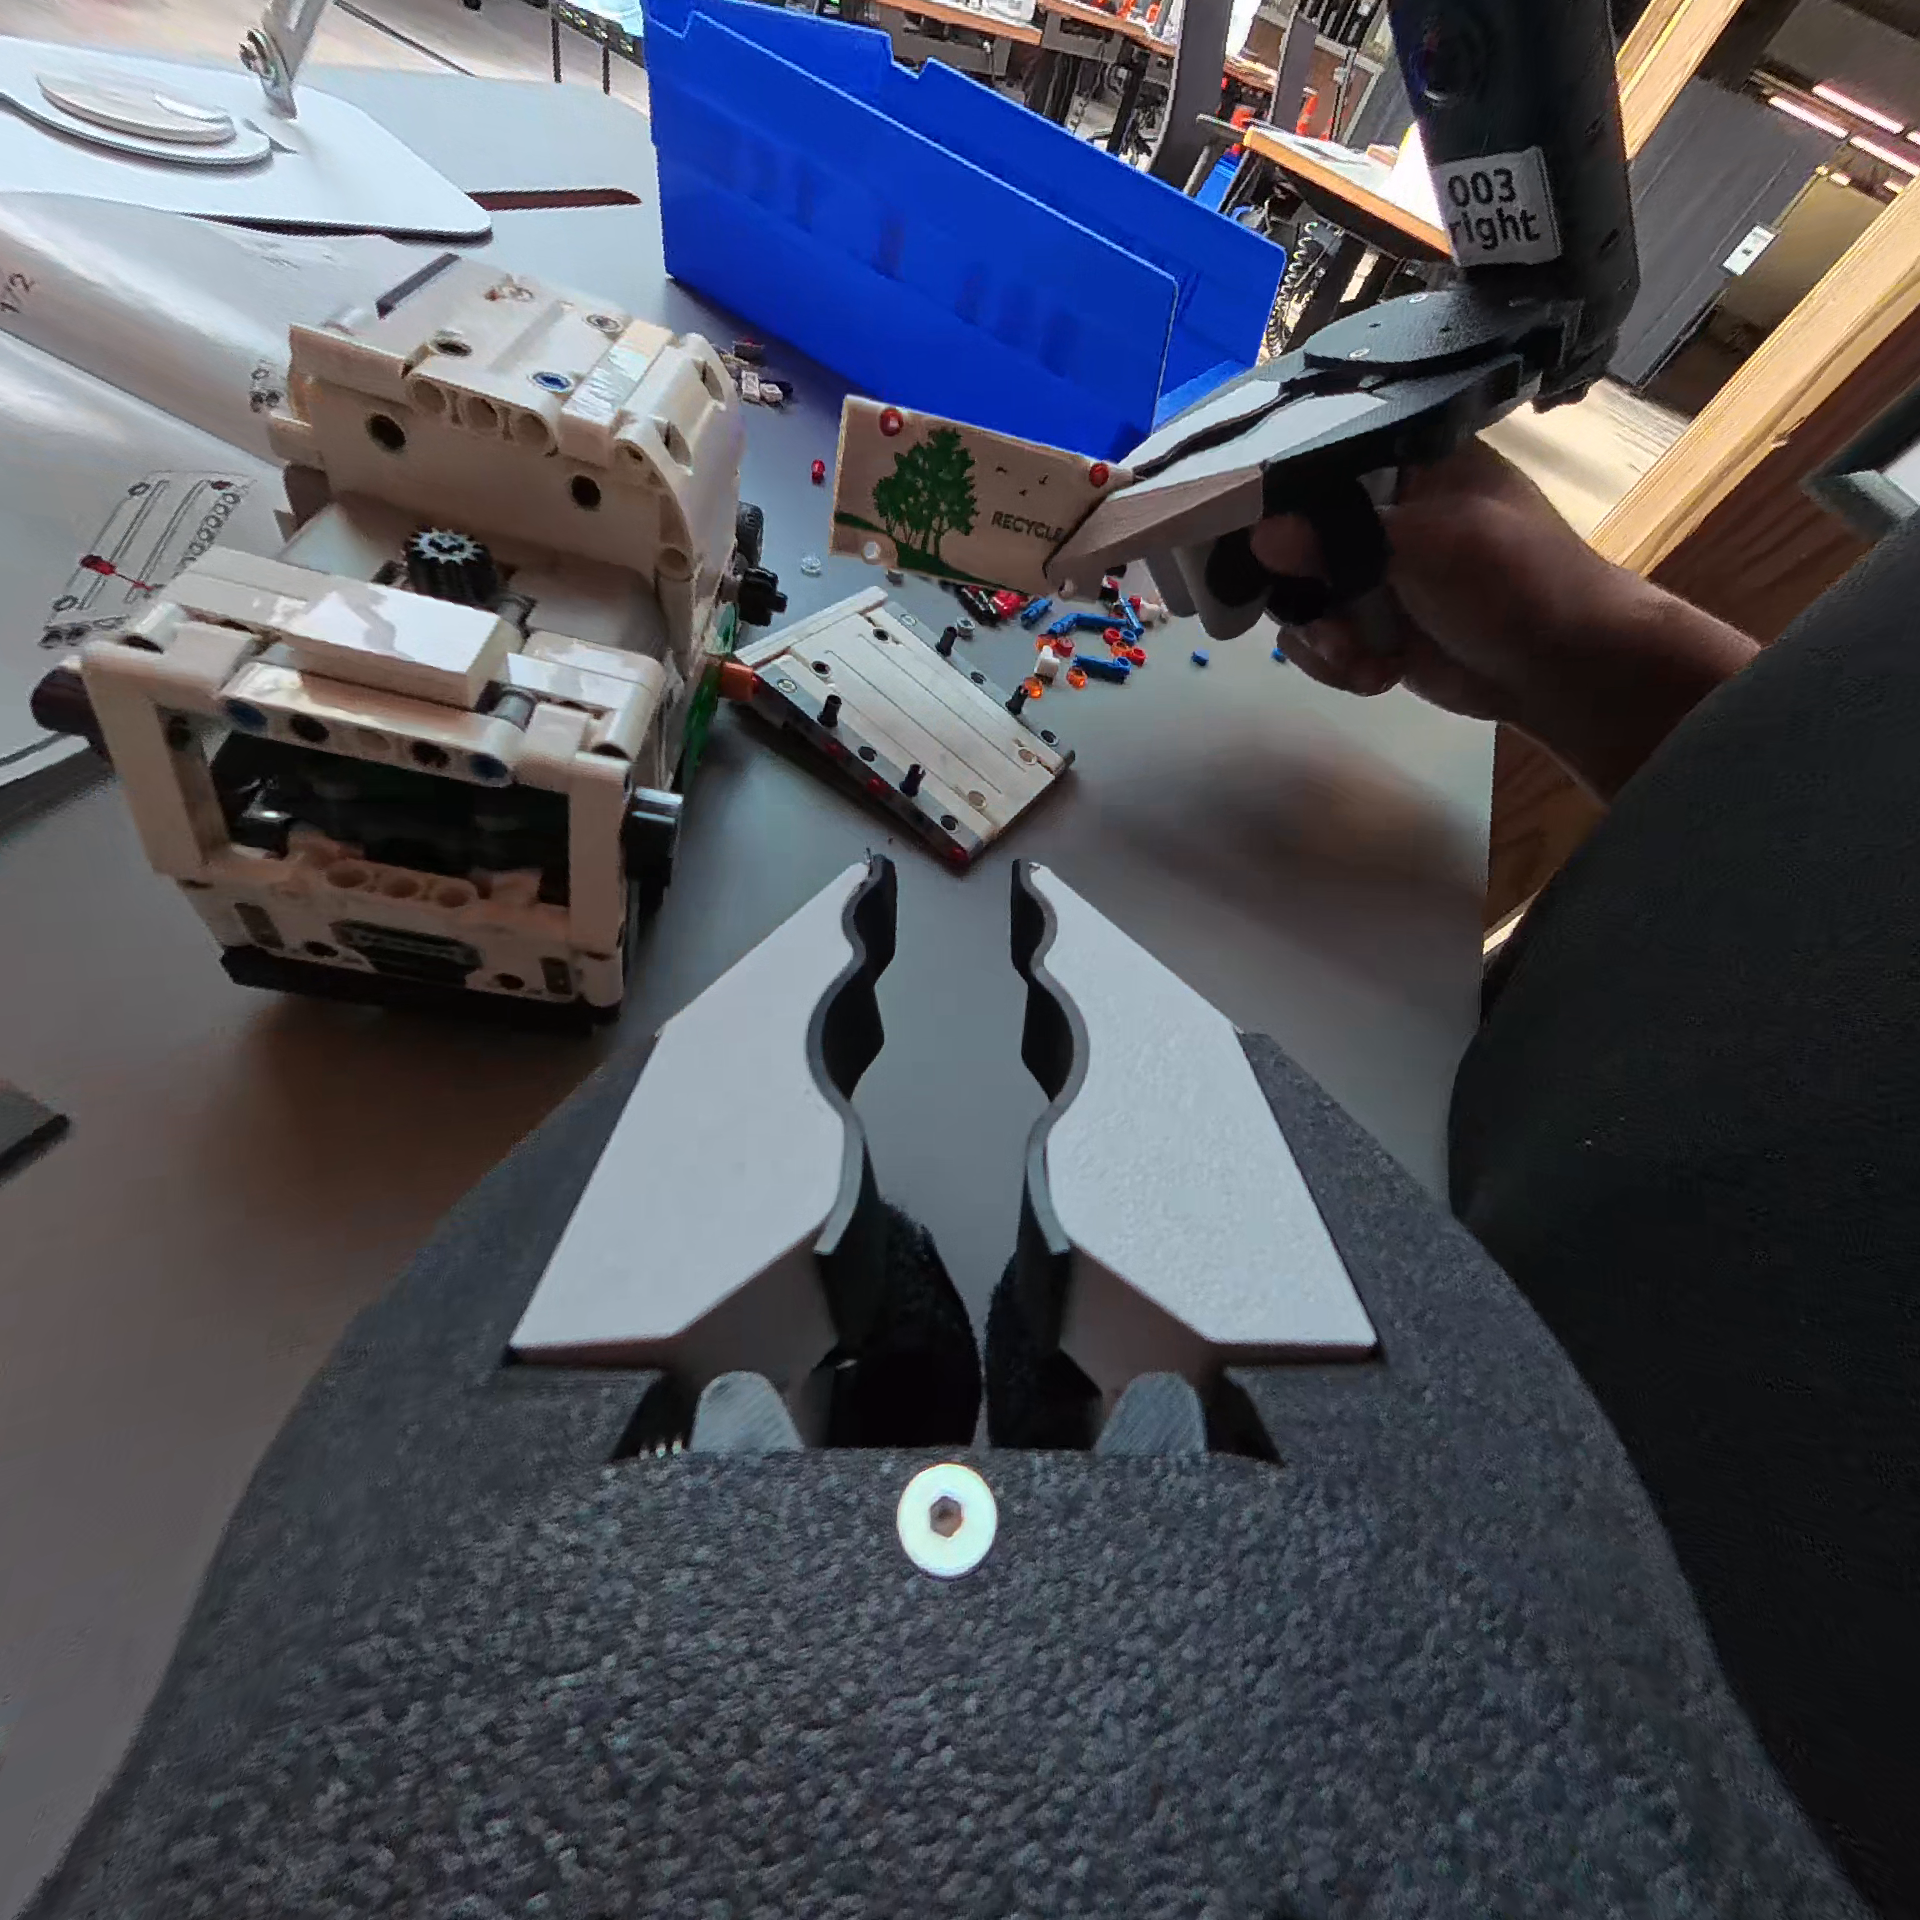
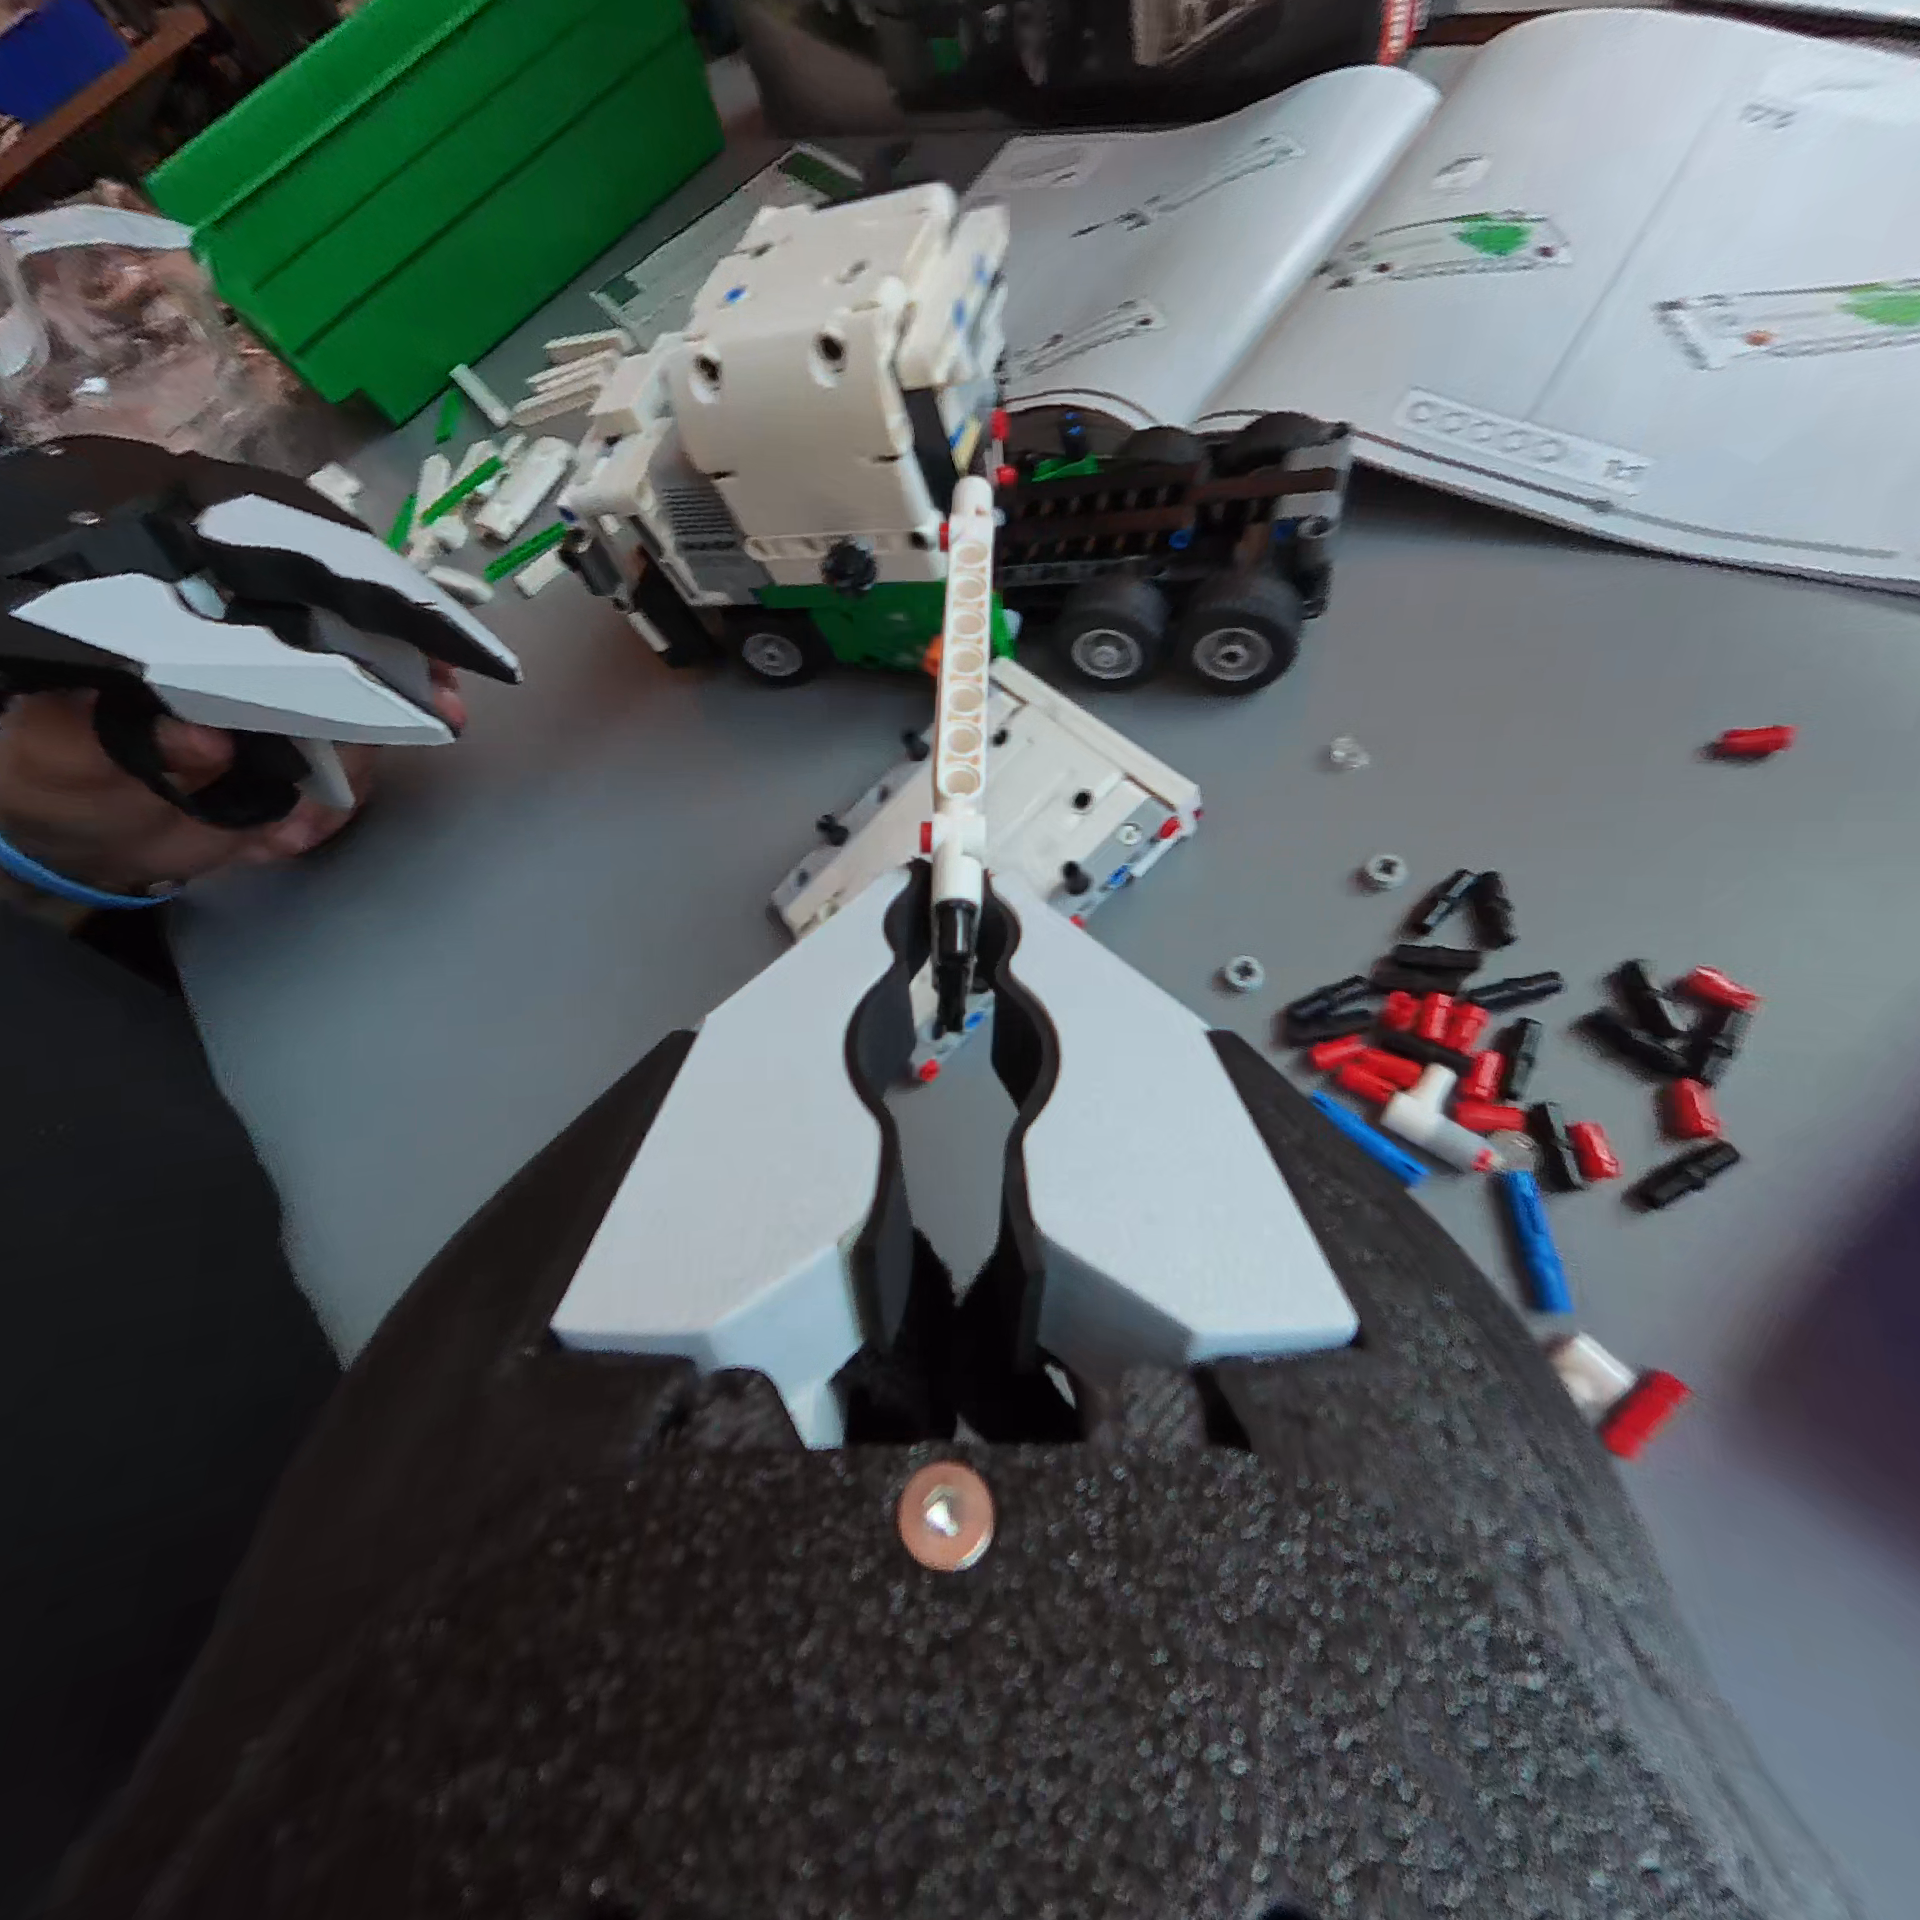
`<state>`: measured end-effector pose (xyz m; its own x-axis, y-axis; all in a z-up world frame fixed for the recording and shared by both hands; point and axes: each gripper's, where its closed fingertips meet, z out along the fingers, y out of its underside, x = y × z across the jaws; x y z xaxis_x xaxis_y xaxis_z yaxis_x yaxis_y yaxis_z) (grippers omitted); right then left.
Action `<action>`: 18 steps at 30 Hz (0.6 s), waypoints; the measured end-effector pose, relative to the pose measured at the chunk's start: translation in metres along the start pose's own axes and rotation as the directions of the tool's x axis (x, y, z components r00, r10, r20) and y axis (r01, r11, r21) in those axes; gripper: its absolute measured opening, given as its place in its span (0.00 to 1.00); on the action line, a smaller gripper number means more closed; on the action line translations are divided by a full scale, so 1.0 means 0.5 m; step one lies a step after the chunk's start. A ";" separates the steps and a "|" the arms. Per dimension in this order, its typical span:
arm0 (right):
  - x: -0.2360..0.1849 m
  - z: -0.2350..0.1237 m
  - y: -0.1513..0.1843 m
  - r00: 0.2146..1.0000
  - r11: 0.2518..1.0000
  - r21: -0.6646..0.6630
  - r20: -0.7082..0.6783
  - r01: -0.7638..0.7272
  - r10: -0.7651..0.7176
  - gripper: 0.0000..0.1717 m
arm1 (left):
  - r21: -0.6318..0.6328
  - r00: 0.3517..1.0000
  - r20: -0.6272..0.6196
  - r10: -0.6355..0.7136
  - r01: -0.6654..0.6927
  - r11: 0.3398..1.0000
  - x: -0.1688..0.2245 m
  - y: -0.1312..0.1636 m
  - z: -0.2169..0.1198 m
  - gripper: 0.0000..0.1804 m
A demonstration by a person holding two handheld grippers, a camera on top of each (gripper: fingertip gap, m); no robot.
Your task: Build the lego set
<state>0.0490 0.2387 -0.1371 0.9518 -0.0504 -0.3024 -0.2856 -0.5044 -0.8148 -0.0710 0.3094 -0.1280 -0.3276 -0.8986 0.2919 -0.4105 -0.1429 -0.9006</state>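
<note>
My left gripper (image 1: 951, 883) is open with nothing between its fingers, low over the dark table (image 1: 1247, 831). A flat white panel with black pins (image 1: 904, 727) lies just ahead of it, beside a white toy truck (image 1: 416, 675). My right gripper (image 1: 1091, 520) is shut on one edge of a white panel with a green tree picture (image 1: 956, 499) and holds it in the air. In the right wrist view that panel (image 2: 966, 644) is edge-on between my right gripper's (image 2: 954, 914) pads, over the flat panel (image 2: 1081, 810) and in front of the truck (image 2: 831, 436). The left gripper (image 2: 483, 707) is at the left.
A blue bin (image 1: 935, 239) stands behind the truck. A green bin (image 2: 436, 187) and white and green pieces (image 2: 488, 488) lie at the far left. Loose red, black and blue pins (image 2: 1507, 1060) lie to the right. An open instruction booklet (image 2: 1558, 260) lies at the back right. One gripper's finger ends stand about 15 cm off the other's.
</note>
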 end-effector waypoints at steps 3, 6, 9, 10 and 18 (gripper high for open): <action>0.053 -0.016 -0.001 0.993 0.998 -0.016 -0.099 -0.065 0.063 0.04 | -0.035 1.000 0.008 -0.005 0.005 0.999 -0.009 0.004 0.018 0.12; 0.086 -0.029 -0.006 0.983 0.993 0.023 -0.140 -0.115 0.117 0.03 | -0.085 0.999 0.024 0.028 -0.026 0.996 -0.007 0.018 0.031 0.12; 0.106 -0.029 -0.008 0.979 0.990 0.084 -0.164 -0.110 0.122 0.03 | -0.102 0.996 0.053 0.077 -0.071 0.992 -0.005 0.024 0.035 0.11; 0.109 -0.027 -0.009 0.978 0.989 0.102 -0.166 -0.110 0.126 0.03 | -0.102 0.994 0.060 0.087 -0.081 0.992 -0.005 0.024 0.035 0.11; 0.099 -0.008 -0.031 0.985 0.981 0.136 -0.081 -0.142 0.154 0.04 | -0.133 0.994 0.087 0.064 -0.052 0.990 -0.018 0.032 0.041 0.11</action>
<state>0.1010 0.2409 -0.1375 0.9024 -0.1973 -0.3831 -0.4305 -0.3706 -0.8230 -0.0573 0.3068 -0.1518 -0.2781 -0.9384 0.2050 -0.5026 -0.0397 -0.8636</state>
